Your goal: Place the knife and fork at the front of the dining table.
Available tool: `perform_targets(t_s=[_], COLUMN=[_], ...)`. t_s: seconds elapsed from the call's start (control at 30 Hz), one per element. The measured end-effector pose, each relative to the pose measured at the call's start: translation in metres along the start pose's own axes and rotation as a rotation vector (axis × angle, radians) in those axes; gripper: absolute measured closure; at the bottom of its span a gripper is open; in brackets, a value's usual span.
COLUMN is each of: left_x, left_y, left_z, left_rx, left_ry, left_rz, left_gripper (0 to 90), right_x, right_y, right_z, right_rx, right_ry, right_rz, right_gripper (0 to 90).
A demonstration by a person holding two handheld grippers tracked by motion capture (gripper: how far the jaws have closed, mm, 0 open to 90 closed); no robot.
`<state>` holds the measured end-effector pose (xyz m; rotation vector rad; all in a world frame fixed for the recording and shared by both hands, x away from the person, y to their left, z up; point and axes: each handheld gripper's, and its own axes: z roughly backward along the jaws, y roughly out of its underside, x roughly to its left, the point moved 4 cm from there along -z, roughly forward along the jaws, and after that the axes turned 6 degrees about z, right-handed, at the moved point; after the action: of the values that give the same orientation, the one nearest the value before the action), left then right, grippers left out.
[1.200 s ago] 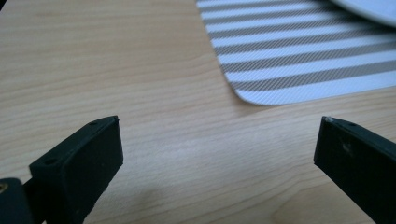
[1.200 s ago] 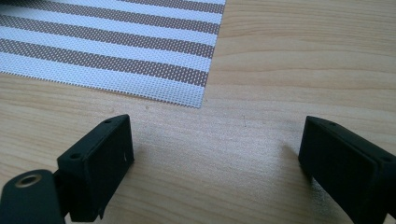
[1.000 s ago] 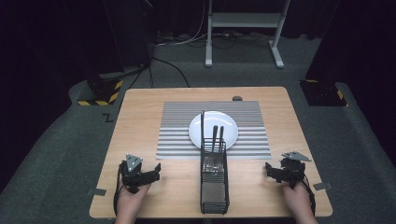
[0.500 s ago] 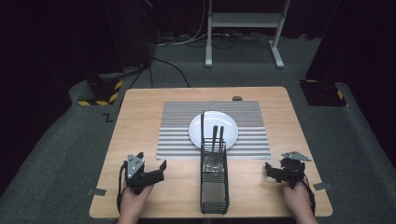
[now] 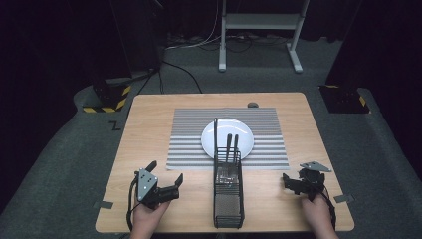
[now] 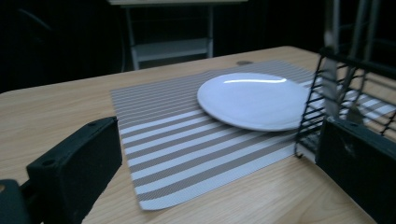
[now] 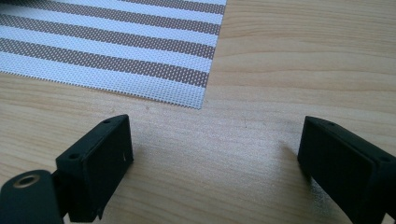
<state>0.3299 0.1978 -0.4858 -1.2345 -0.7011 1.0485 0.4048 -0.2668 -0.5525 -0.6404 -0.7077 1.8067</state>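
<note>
Holding my left gripper [image 5: 166, 180] low over the near left part of the table [image 5: 149, 124], I keep its jaws spread wide with nothing between them, turned toward the wire caddy [image 5: 228, 196] that stands at the near middle edge. From the left gripper view the caddy's black mesh wall [image 6: 322, 107] rises just beyond my right-hand jaw, apart from it, so I judge this as a lining-up for a reach into that basket rather than a grasp.

The utensils [image 5: 231, 147] stand upright in the far end of the caddy, handles up, which leaves them free to be pinched from the side or from above; I cannot tell what kind they are, since their working ends sit hidden in the mesh. Just beyond the caddy the white plate [image 5: 227, 136] lies in the middle of the striped placemat [image 5: 189, 144], bare, and to my mind set there as the place the cutlery belongs beside.

My right gripper [image 5: 294, 183] rests on the near right of the table, jaws parted and empty too. Its own view looks down on bare wood with the mat's near right corner [image 7: 187, 91] just ahead, well apart from the caddy; I take it as waiting its turn
</note>
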Motion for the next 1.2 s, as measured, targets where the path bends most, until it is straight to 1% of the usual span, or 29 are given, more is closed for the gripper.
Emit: perform_targets(t_s=[0.03,0.07,0.13,0.17,0.2,0.27,0.3,0.33,0.37,0.4,0.57,0.6,0.63,0.7,0.77,0.8,0.83,0.93,0.97,1.0,1.13,1.2], left_x=[-0.001,-0.002,-0.002,-0.003,-0.003,-0.004,-0.005,-0.005,-0.007,-0.008,-0.011,-0.013,-0.013,-0.019,-0.020,-0.025,-0.025,-0.035,-0.039,-0.039,-0.047,-0.051], left_y=[0.000,0.000,0.001,0.002,0.002,0.002,0.001,0.001,-0.001,-0.002,-0.005,-0.006,-0.006,-0.010,-0.012,-0.017,-0.017,-0.024,-0.027,-0.027,-0.034,-0.037], left_z=[0.001,0.002,0.002,0.001,0.000,-0.001,-0.001,-0.001,0.001,0.002,0.002,0.000,0.000,-0.002,-0.003,-0.003,-0.003,-0.005,-0.008,-0.008,-0.013,-0.015], left_rx=[-0.008,-0.018,-0.019,-0.014,-0.009,-0.003,-0.005,-0.005,-0.026,-0.037,-0.044,-0.032,-0.032,-0.018,-0.016,-0.017,-0.017,-0.029,-0.028,-0.028,-0.036,-0.043], left_ry=[0.016,0.060,0.065,0.072,0.068,0.069,0.089,0.089,0.120,0.129,0.132,0.144,0.144,0.147,0.144,0.154,0.154,0.161,0.167,0.167,0.173,0.177], left_rz=[0.014,0.032,0.029,0.038,0.036,0.045,0.051,0.051,0.056,0.058,0.060,0.057,0.057,0.037,0.030,0.028,0.028,0.010,0.011,0.011,0.028,0.017], left_gripper=[1.9,3.8,4.2,4.2,4.3,4.7,6.1,6.2,5.6,5.0,5.1,5.0,4.9,4.2,4.2,4.0,3.9,3.5,3.5,3.1,2.8,3.1], right_x=[0.000,0.000,0.000,0.000,0.000,0.000,0.000,0.000,0.000,0.000,0.000,0.000,0.001,0.001,0.001,0.001,0.001,0.001,0.001,0.001,0.001,0.001], right_y=[0.000,0.000,0.000,0.000,0.000,0.000,0.000,0.000,0.000,0.000,0.000,0.000,0.000,0.000,0.000,0.000,0.000,0.000,0.000,0.000,0.000,0.000], right_z=[0.000,0.000,0.000,0.000,0.000,0.000,0.000,0.000,0.000,0.000,0.000,0.000,0.000,0.000,0.000,0.000,0.000,0.000,0.000,0.000,0.000,0.000], right_rx=[0.000,0.000,0.000,0.000,-0.001,0.000,0.000,0.001,0.001,0.001,0.000,0.001,0.002,0.001,0.001,0.001,0.001,0.001,0.001,0.001,-0.001,-0.001], right_ry=[0.000,0.000,0.000,0.000,-0.001,0.000,0.000,-0.001,-0.002,-0.002,-0.002,-0.003,-0.004,-0.004,-0.004,-0.004,-0.004,-0.004,-0.004,-0.004,-0.004,-0.003], right_rz=[0.000,0.000,0.000,0.000,0.000,0.000,0.000,-0.001,0.000,0.000,0.000,-0.001,-0.002,-0.002,-0.001,-0.002,-0.002,-0.001,-0.001,-0.001,0.002,0.003], right_gripper=[9.9,9.9,9.9,9.9,9.9,9.9,9.9,9.9,9.9,9.9,9.9,9.9,9.9,9.9,9.9,9.9,9.9,10.0,10.0,10.0,10.1,10.1])
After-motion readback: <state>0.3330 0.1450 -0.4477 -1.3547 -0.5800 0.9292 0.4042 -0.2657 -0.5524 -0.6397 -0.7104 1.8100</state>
